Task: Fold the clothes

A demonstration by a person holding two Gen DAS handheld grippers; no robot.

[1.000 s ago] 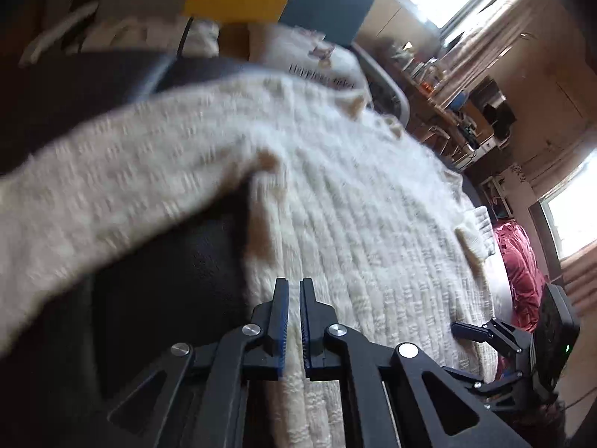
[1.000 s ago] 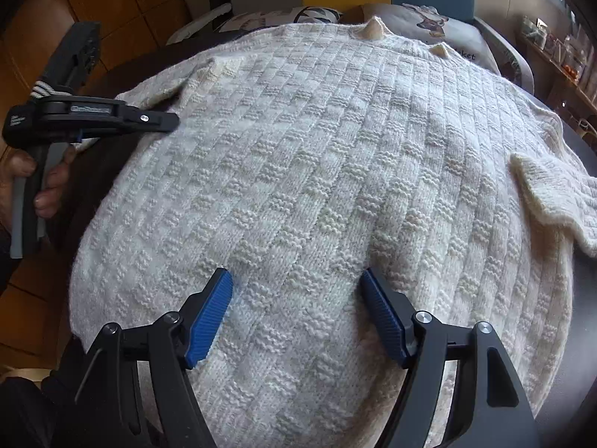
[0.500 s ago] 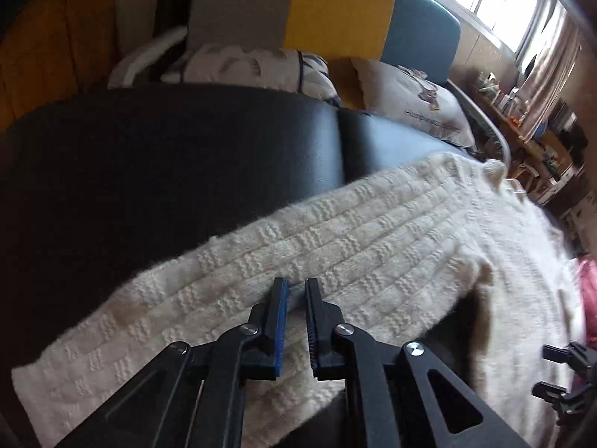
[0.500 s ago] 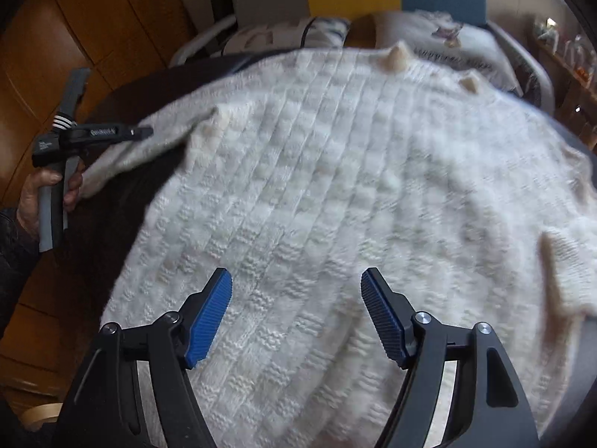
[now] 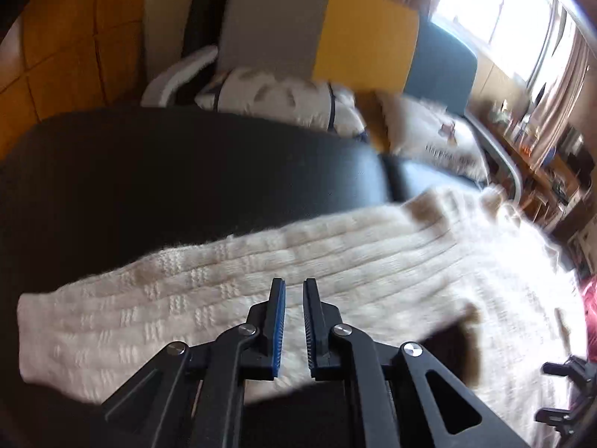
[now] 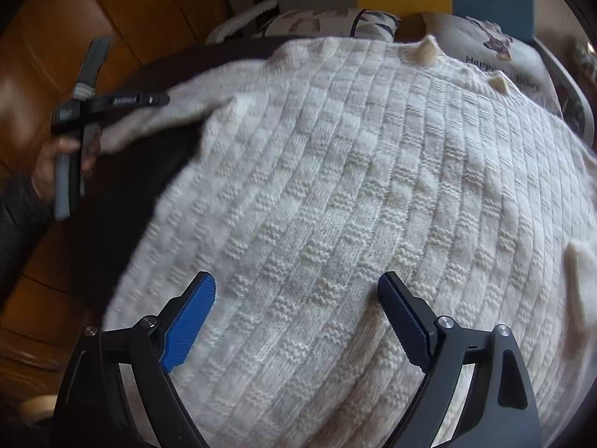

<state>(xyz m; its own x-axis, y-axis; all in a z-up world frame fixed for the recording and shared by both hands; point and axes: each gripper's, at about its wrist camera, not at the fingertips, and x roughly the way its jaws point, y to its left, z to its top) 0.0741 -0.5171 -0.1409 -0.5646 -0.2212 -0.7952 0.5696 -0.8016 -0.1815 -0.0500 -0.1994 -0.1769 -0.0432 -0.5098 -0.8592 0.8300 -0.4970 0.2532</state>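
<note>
**Sleeve drawn out, no fold made yet**

The cream sweater (image 6: 335,201) lay spread flat under my right gripper (image 6: 296,291), whose jaws stood wide and empty, having just opened further. My left gripper (image 5: 294,298) was nearly shut with the sleeve (image 5: 186,298) directly beneath its tips; I could not tell whether it pinched the knit. Compared with a second earlier, the sleeve had been pulled out sideways from the body. Every fold remained

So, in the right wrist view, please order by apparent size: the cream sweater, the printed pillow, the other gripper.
1. cream sweater, fills most of the picture.
2. printed pillow and left gripper: both look similarly small and partly hidden, so I cannot rank them.
</note>
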